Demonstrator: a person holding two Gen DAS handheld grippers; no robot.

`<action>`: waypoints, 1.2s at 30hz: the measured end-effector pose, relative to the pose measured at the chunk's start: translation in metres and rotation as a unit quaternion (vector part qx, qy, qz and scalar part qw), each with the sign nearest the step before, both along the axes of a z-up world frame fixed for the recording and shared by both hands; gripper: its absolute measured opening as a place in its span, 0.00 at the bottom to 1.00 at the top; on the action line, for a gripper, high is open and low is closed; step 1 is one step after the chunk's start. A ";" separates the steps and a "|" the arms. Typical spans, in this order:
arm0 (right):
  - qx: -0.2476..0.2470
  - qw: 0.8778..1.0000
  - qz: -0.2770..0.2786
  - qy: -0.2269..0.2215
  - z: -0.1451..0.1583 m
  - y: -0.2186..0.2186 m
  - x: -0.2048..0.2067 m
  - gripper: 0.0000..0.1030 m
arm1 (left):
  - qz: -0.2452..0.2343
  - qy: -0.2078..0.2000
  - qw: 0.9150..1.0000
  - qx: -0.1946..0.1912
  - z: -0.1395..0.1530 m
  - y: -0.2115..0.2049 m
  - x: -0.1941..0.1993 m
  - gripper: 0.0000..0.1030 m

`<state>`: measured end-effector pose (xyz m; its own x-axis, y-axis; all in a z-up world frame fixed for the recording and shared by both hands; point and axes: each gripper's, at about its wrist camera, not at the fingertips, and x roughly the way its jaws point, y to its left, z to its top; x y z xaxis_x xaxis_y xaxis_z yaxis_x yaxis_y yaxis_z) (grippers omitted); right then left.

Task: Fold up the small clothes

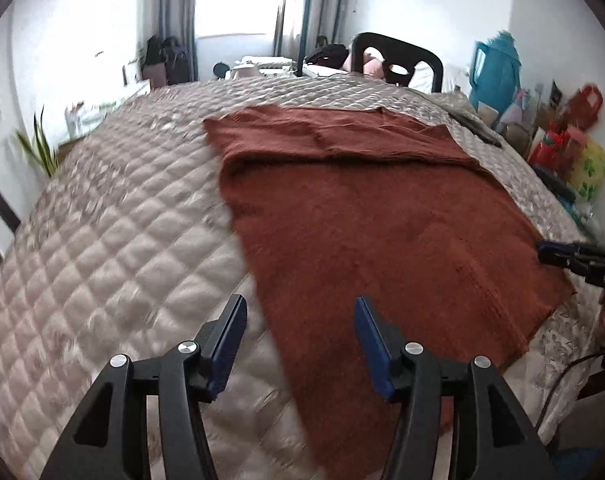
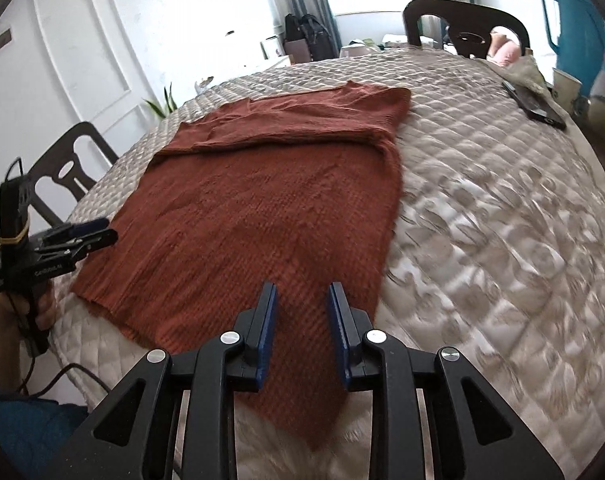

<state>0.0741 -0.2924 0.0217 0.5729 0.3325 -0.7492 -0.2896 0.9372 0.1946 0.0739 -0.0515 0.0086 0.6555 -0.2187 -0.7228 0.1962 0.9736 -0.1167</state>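
Knit fabric like this rust-red garment (image 2: pixel 262 208) is soft and light and will sag, so I judge the near hem corners are the best places to pinch. It lies flat on the quilted bed cover (image 1: pixel 114 240), its far part already folded over. The left gripper (image 1: pixel 300 344) hovers open over the near left edge, holding nothing. The right gripper (image 2: pixel 302 328) also holds nothing, its jaws narrowly apart over the near right part. Sleeves are hidden under the fold; motion blur smears the quilt, and the far clutter is hard to make out.

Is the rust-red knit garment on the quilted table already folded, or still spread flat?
Partly folded: the garment's far end is doubled over, a fold edge crossing its width; the near part lies flat in a single layer.
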 end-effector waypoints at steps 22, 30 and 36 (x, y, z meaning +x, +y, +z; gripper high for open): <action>0.042 0.998 -0.035 -0.007 0.003 -0.021 -0.011 0.26 | -0.011 0.016 0.997 -0.077 0.000 0.003 -0.020 0.57; 0.065 0.996 -0.055 -0.017 0.004 -0.027 -0.007 0.26 | -0.003 0.014 0.995 -0.097 -0.001 0.005 -0.014 0.57; 0.069 0.995 -0.075 -0.007 0.001 -0.034 -0.006 0.39 | -0.010 0.014 0.995 -0.096 0.000 0.001 -0.025 0.57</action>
<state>0.0685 -0.3264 0.0225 0.6335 0.3419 -0.6941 -0.1529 0.9347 0.3209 0.0494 -0.0505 0.0083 0.6294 -0.3678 -0.6845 0.2088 0.9286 -0.3069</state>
